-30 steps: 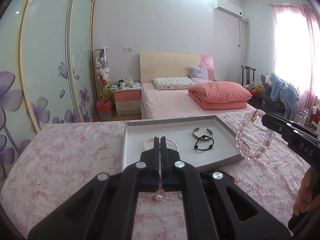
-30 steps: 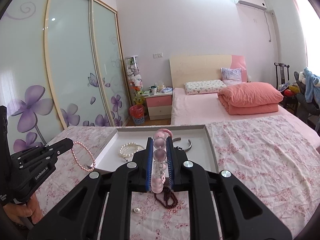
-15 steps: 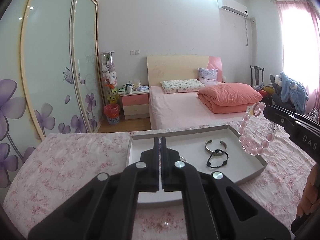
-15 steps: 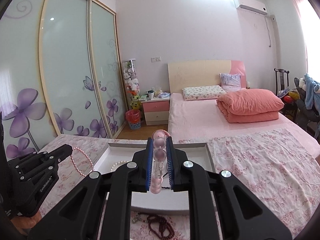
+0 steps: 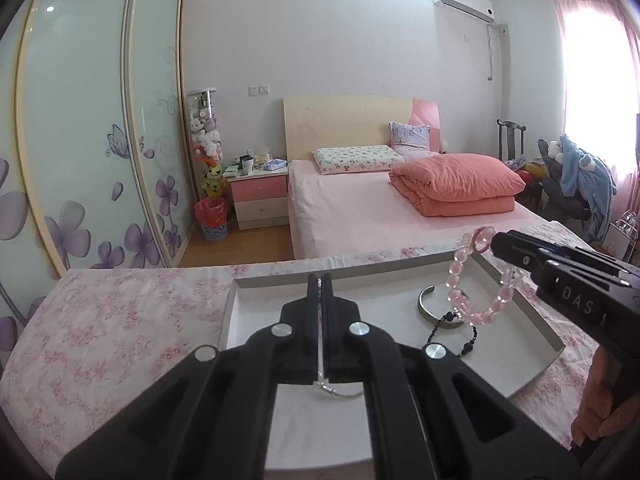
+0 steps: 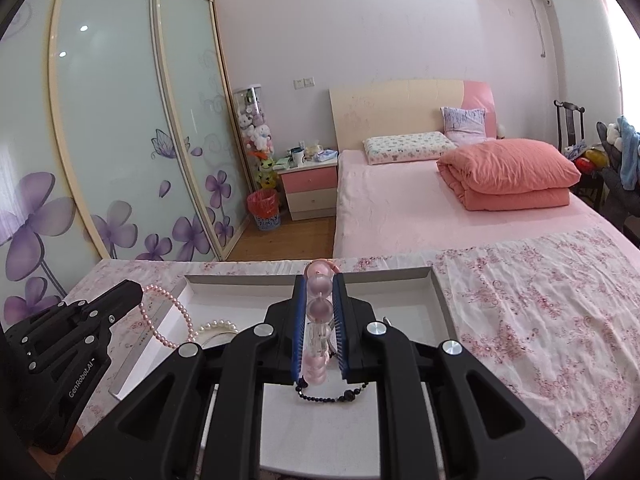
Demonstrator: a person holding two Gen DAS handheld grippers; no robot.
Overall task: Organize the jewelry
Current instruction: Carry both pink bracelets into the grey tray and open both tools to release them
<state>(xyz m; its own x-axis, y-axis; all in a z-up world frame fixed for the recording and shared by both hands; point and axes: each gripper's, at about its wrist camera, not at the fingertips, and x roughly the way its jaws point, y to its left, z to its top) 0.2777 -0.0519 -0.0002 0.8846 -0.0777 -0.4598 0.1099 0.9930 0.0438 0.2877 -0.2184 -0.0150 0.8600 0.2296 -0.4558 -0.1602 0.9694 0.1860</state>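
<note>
A shallow grey tray lies on the floral cloth. My left gripper is shut on a thin pink pearl bracelet, which hangs from it over the tray's left edge; the left gripper also shows in the right wrist view. My right gripper is shut on a chunky pink bead bracelet, held above the tray's right half. In the tray lie a silver cuff, a black bead bracelet, a white pearl bracelet and a thin silver chain.
The floral cloth covers the surface around the tray. Behind it are a pink bed with a folded quilt, a nightstand, a red bin and sliding wardrobe doors.
Both grippers have moved forward over the tray with their bracelets. The tray now fills more of both views, and the loose jewelry on the cloth in front has dropped out of sight.
</note>
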